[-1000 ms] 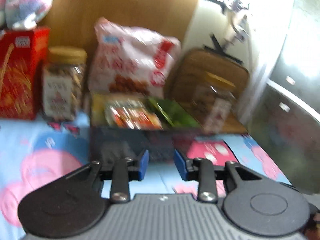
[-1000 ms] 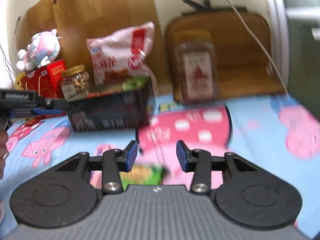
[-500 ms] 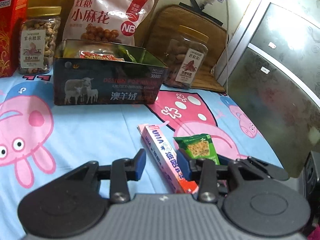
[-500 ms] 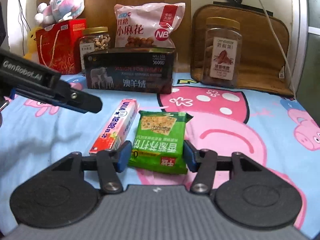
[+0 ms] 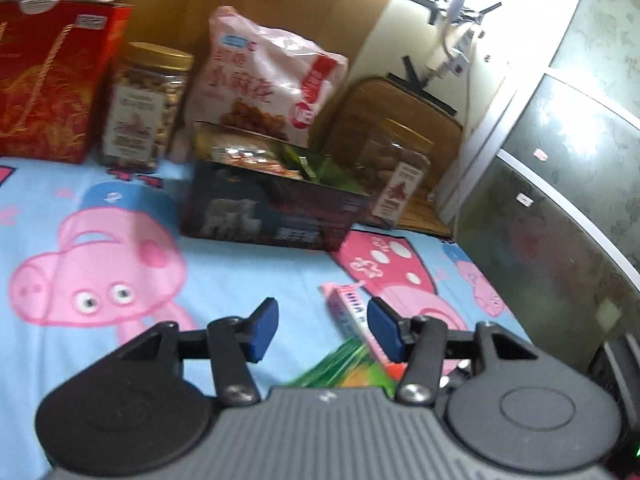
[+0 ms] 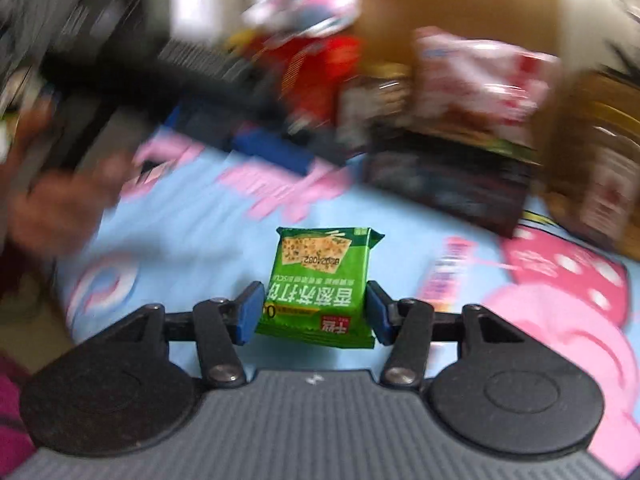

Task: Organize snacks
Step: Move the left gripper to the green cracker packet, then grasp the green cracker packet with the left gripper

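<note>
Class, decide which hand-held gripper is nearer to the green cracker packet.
Right. The right hand-held gripper has the green cracker packet between its fingers; the left hand-held gripper, jaws opening and empty, is beside it, above the pink box.

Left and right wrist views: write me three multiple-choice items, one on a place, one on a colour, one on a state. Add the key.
1. The dark rectangular metal tin stands
A. in front of the pink-and-white plastic snack bag
B. upside down on a chair
C. in a person's lap

2. The lid of the clear plastic nut jar is
A. blue
B. black
C. gold

3. The flat green foil cracker packet is
A. lying inside a drawer
B. clamped between the pads of the right claw
C. torn in half

Key:
1 A, the bag rises right behind the tin.
2 C, a gold cap tops the jar.
3 B, both blue pads press the packet's sides.
</note>
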Demonstrator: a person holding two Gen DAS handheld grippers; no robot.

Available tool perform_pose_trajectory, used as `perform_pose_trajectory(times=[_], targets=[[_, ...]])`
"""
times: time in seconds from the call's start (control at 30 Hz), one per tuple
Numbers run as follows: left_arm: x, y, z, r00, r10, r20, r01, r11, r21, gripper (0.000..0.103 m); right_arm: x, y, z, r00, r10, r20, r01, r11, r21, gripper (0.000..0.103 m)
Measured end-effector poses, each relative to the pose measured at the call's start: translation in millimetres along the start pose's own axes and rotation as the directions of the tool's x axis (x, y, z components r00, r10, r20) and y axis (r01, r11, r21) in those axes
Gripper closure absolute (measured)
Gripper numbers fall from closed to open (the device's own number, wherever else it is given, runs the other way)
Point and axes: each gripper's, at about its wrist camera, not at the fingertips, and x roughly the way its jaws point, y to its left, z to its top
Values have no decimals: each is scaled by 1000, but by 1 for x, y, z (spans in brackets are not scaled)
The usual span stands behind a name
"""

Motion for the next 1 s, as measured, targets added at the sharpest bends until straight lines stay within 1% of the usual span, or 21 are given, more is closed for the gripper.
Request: perform_pose_trajectory(times=[0.07, 0.13, 0.27, 0.33, 0.43, 0.47, 0.53, 0.63, 0.73, 0.8, 0.83, 0.87, 0.9, 1.0], targets=[[-2, 8, -3, 1000, 6, -15, -7, 1000, -15, 53, 7, 6, 0, 999, -48, 11, 49, 998, -33, 40], [0, 14, -6, 999, 13, -30, -14, 1000, -28, 53, 7, -1, 0, 998, -68, 13, 68, 998, -10, 37], [9, 18, -11, 998, 3, -61, -4, 1000, -26, 53, -5, -11, -6, 996, -94, 7, 94, 995, 32, 36], [14, 15, -14, 997, -13, -78, 12, 1000, -16, 53, -9, -16, -10, 992, -127, 0, 127, 991, 50, 38], [23, 8, -19, 994, -28, -108, 29, 1000, 8, 53, -15, -23, -15, 983, -182, -4, 181, 977, 108, 38], [25, 6, -21, 993, -27, -115, 29, 999, 14, 53, -18, -24, -16, 983, -183, 1, 182, 977, 113, 38], [27, 4, -24, 991, -27, -128, 30, 999, 19, 53, -22, -22, -17, 987, -157, 10, 155, 981, 113, 39], [24, 4, -26, 990, -31, -134, 33, 999, 10, 53, -20, -11, -16, 991, -129, 20, 127, 989, 79, 42], [21, 3, -29, 989, -32, -142, 33, 999, 9, 53, -12, -10, -16, 992, -124, -1, 124, 989, 83, 43], [20, 2, -33, 986, -31, -164, 34, 999, 10, 56, -5, -15, -18, 993, -112, -23, 114, 987, 113, 50], [22, 2, -35, 983, -34, -181, 36, 999, 7, 57, -2, -19, -18, 995, -92, -34, 96, 985, 141, 57], [26, 2, -39, 977, -43, -210, 43, 999, -2, 60, -1, -22, -18, 997, -71, -29, 75, 982, 173, 62], [30, 2, -44, 973, -45, -228, 44, 999, -9, 61, -1, -22, -18, 997, -68, -25, 72, 980, 186, 62], [29, -6, -50, 979, -20, -201, 28, 999, 38, 63, 0, -19, -15, 997, -74, -20, 76, 980, 186, 66]])
